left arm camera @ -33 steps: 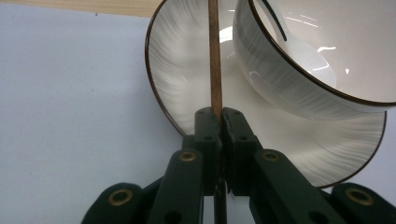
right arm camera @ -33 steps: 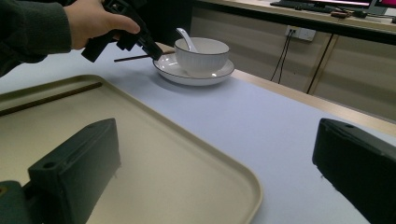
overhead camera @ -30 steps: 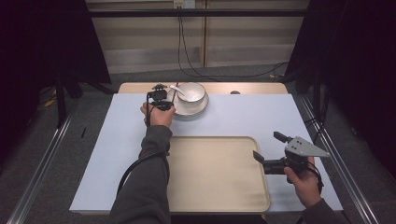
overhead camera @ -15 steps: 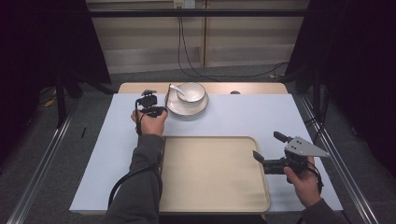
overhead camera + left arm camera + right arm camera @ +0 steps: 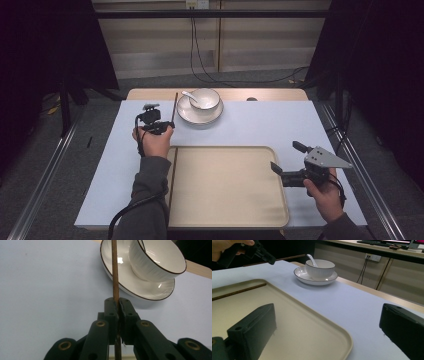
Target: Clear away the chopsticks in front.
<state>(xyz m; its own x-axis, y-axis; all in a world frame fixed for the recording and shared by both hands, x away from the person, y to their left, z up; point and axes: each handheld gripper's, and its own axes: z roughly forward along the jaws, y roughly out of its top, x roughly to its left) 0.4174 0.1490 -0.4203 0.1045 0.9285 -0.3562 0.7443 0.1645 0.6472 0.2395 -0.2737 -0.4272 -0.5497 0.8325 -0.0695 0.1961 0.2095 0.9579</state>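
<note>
My left gripper [image 5: 167, 126] is shut on a thin brown chopstick [image 5: 174, 105], held left of the saucer and pointing toward the table's far edge. In the left gripper view the chopstick [image 5: 115, 275] runs straight up from between the pressed jaws of the gripper [image 5: 117, 302]. A second chopstick [image 5: 170, 180] lies along the left edge of the beige tray [image 5: 225, 200]. My right gripper [image 5: 287, 157] is open with nothing between its jaws at the tray's right rim. A white bowl [image 5: 204, 98] with a spoon [image 5: 190, 96] stands on a saucer [image 5: 200, 116].
A pale blue mat [image 5: 280, 125] covers the table, with a wooden strip [image 5: 270, 94] showing along its far edge. Dark curtains stand at both sides and cables hang down behind the table. In the right gripper view the left gripper [image 5: 265, 255] is at top left.
My left gripper has moved left and toward the person, away from the bowl, carrying the chopstick. The right gripper has stayed in place.
</note>
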